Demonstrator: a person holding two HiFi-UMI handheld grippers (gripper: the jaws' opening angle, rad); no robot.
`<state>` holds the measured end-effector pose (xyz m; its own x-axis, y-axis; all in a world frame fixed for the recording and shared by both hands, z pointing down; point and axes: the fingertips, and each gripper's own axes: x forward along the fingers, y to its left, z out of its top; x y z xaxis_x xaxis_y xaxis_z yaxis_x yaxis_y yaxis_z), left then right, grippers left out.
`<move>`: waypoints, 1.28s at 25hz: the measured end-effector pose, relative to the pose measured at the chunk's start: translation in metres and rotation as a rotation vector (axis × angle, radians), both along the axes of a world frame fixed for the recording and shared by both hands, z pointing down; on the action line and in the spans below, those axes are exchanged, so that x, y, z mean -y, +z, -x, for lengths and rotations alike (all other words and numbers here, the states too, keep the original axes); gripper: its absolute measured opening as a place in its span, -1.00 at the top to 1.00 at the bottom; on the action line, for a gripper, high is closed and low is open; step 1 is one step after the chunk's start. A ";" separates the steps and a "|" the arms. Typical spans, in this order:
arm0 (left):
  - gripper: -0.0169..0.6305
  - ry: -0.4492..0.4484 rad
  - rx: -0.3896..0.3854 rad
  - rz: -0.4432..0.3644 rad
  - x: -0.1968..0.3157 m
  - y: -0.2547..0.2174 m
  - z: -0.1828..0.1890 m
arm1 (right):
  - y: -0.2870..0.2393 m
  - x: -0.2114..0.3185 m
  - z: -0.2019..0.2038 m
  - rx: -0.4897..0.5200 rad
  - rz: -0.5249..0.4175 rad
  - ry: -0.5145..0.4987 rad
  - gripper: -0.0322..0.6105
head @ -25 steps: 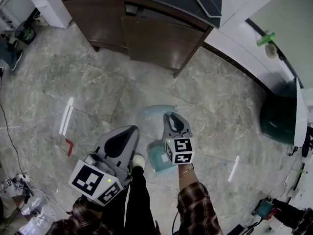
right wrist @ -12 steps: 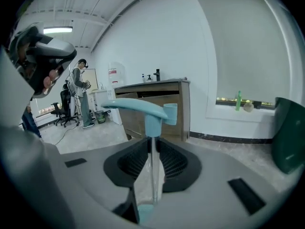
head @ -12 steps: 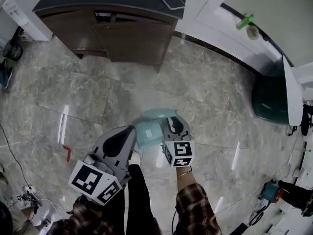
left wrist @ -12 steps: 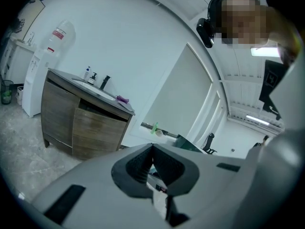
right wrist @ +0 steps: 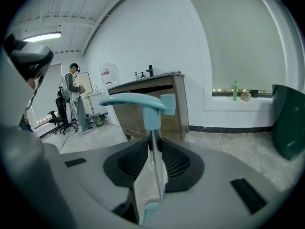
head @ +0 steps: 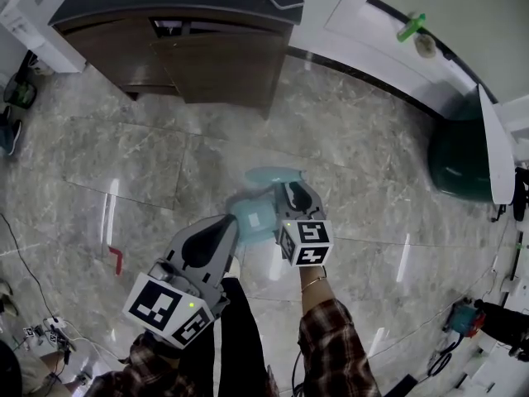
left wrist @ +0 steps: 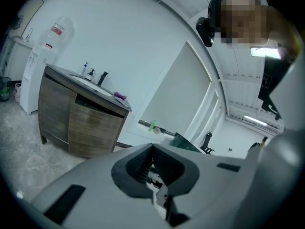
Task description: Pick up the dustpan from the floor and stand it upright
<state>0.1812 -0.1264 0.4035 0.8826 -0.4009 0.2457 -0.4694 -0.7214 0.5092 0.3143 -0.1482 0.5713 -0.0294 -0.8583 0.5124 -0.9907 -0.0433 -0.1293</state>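
dustpan [head: 253, 218] is in my right claw [head: 295, 198]. it is pale blue and looks blurry from my head. its box part sits just to the left of that claw. looking along the right claw, i see both jaws pressed tight on the thin shiny pole [right wrist: 152, 144] of the dustpan. the pole goes straight up between them. the blue handle [right wrist: 138, 101] sits across the top of the pole like a little roof. a bit of blue shows low down under the jaws too. i cannot tell if the box part touches the floor [head: 124, 164].

my left claw [head: 221, 226] is pinched shut with nothing in it. it points the same way as the right one and is just beside the box part. i cannot tell if the two touch.

the floor is grey stone with shiny streaks. a brown cupboard [head: 215, 64] with a dark top stands ahead of me. a dark green bin [head: 457, 168] is off to the right by the white wall. a small green bottle [head: 411, 27] is on the ledge up there. far off in the right claw's view a person [right wrist: 74, 94] stands near some chairs. my dark trouser leg [head: 240, 337] and checked sleeve [head: 339, 346] show at the bottom.
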 end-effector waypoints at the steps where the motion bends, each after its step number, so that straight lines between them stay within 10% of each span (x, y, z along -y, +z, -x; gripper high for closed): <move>1: 0.92 -0.002 0.000 0.000 0.000 0.000 0.000 | 0.000 0.000 0.001 0.005 -0.001 -0.003 0.65; 20: 0.92 0.025 -0.041 -0.038 0.000 -0.047 0.003 | -0.028 -0.034 -0.001 0.085 0.065 0.093 0.51; 32: 0.92 0.079 -0.081 -0.164 -0.028 -0.204 0.016 | -0.299 -0.050 0.037 0.032 -0.200 -0.019 0.53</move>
